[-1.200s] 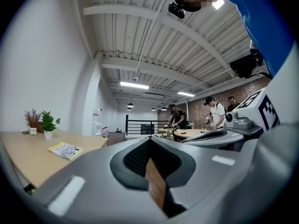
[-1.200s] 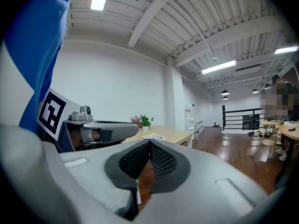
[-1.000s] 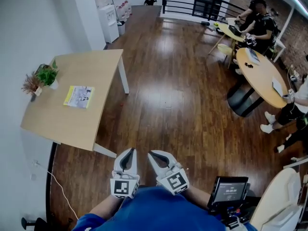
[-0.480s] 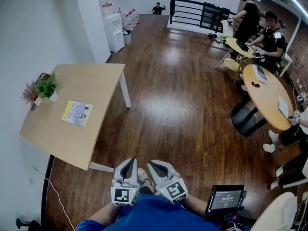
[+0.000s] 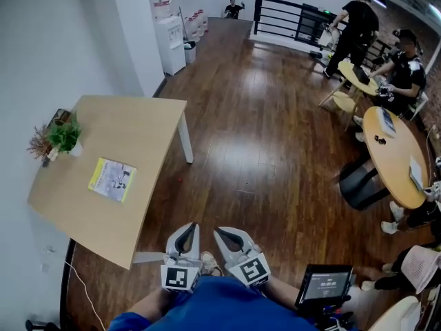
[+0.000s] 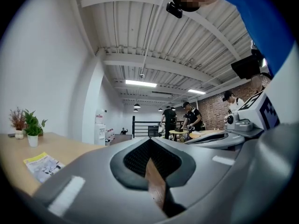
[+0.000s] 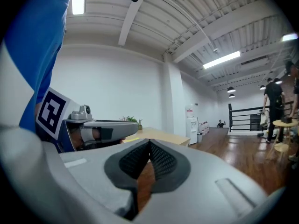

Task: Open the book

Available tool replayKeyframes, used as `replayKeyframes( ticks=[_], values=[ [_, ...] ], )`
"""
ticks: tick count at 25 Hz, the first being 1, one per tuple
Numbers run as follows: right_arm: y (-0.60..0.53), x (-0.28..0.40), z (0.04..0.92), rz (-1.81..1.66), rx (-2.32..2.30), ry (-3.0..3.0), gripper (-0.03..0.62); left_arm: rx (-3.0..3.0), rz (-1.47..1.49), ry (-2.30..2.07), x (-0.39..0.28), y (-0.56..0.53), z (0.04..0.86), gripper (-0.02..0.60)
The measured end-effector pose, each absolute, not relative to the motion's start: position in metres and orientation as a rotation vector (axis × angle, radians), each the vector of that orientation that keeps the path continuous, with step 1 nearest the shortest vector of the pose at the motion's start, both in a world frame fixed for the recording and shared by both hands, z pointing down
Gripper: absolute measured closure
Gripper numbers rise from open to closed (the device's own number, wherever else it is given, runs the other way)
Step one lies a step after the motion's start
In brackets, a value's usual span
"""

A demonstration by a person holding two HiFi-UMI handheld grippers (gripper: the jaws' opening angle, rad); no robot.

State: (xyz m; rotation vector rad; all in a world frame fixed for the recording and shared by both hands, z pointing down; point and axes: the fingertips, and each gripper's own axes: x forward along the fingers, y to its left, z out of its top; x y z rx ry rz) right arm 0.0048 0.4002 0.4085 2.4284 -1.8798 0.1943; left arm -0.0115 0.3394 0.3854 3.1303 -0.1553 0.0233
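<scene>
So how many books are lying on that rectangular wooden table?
1. The book lies flat and closed on the table, toward the person's end, apart from the potted plants at the wall edge. Nothing there looks able to hide another.

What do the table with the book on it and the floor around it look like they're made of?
Table: light wood or wood-look laminate, matte, with an even pale tone; its legs look white-painted, probably metal. Floor: dark brown wood planks, glossy, showing plank lines and light reflections.
</scene>
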Motion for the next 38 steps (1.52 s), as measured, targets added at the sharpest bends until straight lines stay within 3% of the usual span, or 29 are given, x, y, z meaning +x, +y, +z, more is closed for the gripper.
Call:
replayKeyframes(
  ticks=[20, 38],
  values=[
    [0.296, 0.08, 0.415, 0.181, 2.317, -1.926, 0.591, 3.098, 0.029, -0.277, 0.054, 0.235, 0.391, 0.575],
    [0.177, 0.16, 0.408, 0.196, 1.893, -2.301, 0.592, 2.979, 0.064, -0.841, 0.112, 0.132, 0.385, 0.575]
  ],
)
